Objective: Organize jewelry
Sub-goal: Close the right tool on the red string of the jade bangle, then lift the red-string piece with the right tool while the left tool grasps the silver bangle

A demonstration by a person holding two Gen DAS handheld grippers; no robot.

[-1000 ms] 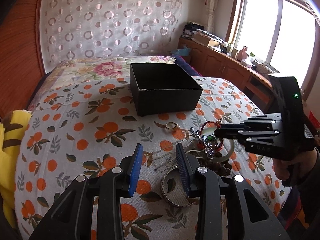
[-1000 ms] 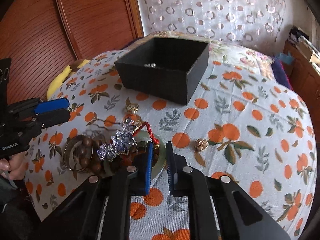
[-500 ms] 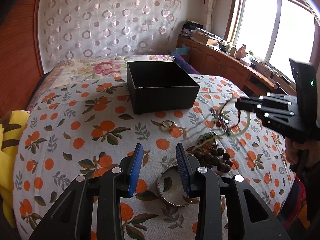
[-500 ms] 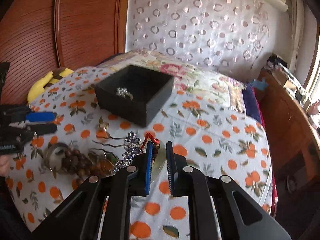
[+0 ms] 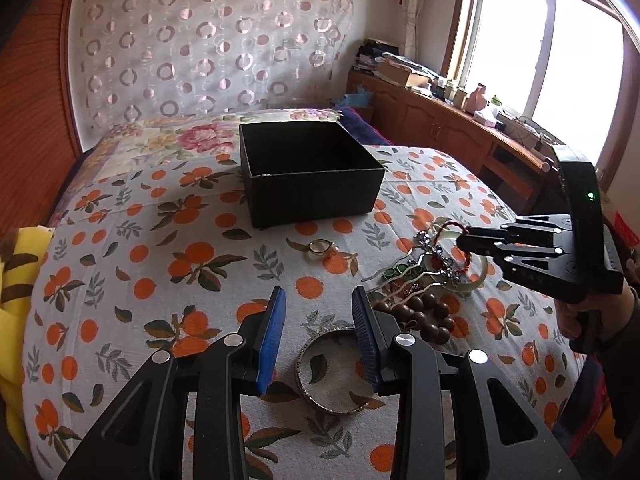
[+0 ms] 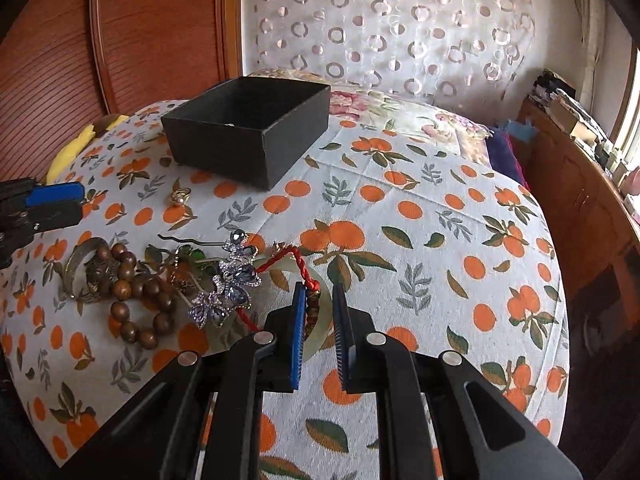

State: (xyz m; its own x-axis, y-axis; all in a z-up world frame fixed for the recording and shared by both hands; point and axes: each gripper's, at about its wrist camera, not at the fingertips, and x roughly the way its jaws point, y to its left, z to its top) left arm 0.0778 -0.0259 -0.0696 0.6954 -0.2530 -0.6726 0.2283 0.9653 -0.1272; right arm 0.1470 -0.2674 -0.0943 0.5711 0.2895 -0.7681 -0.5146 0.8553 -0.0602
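Observation:
A black open box (image 5: 308, 172) stands on the orange-print bedspread; it also shows in the right wrist view (image 6: 248, 128). A jewelry pile lies near it: a wooden bead bracelet (image 6: 132, 300), a crystal hairpin (image 6: 228, 280), a pale jade bangle with red cord (image 6: 296, 260), a silver bangle (image 5: 332, 372) and a gold ring (image 5: 320, 247). My right gripper (image 6: 318, 312) is low over the bangle with the red cord's knot between its slightly parted fingers. My left gripper (image 5: 318, 312) is open and empty above the silver bangle.
A yellow plush (image 5: 16, 280) lies at the bed's left edge. A wooden cabinet with clutter (image 5: 460, 120) runs under the window on the right. A wooden headboard (image 6: 152, 32) stands behind the box.
My right gripper had lifted the bangle, cord and hairpin, and has come back down onto the pile; its fingers have parted a little. My left gripper has hardly moved.

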